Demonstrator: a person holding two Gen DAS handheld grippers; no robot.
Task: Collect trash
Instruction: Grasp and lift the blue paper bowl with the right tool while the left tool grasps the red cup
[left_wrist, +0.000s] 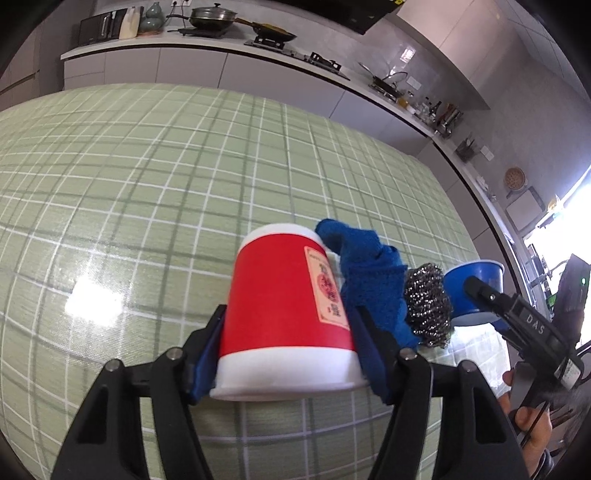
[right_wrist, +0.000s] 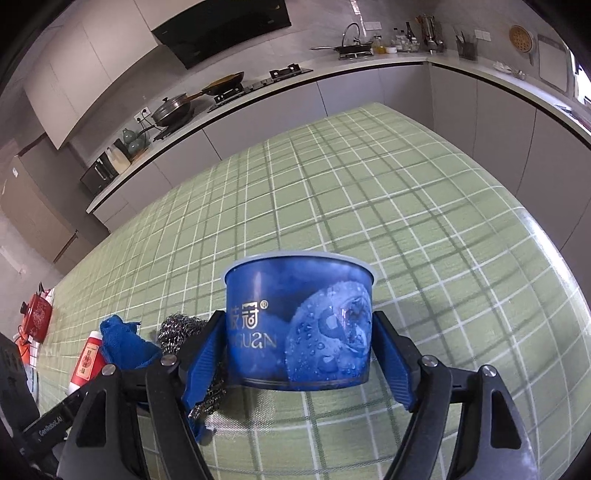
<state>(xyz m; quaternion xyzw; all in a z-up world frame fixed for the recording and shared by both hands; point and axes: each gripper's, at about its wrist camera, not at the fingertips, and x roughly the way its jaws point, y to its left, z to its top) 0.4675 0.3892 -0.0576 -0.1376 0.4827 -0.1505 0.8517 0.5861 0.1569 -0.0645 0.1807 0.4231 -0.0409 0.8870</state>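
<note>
My left gripper (left_wrist: 288, 350) is shut on a red paper cup (left_wrist: 284, 314) with white bands, held upside down between the blue pads above the green checked table (left_wrist: 147, 184). My right gripper (right_wrist: 299, 354) is shut on a blue paper bowl (right_wrist: 299, 325), upright, its sides pressed by both pads. The blue bowl also shows in the left wrist view (left_wrist: 474, 284), and the red cup in the right wrist view (right_wrist: 86, 363). A blue cloth (left_wrist: 369, 280) and a steel wool scourer (left_wrist: 426, 302) lie on the table between the two grippers.
A kitchen counter (left_wrist: 258, 51) with pans and a stove runs beyond the table's far edge. A red appliance (right_wrist: 37, 317) stands at the table's left end. The right gripper's body (left_wrist: 524, 325) is close to the scourer.
</note>
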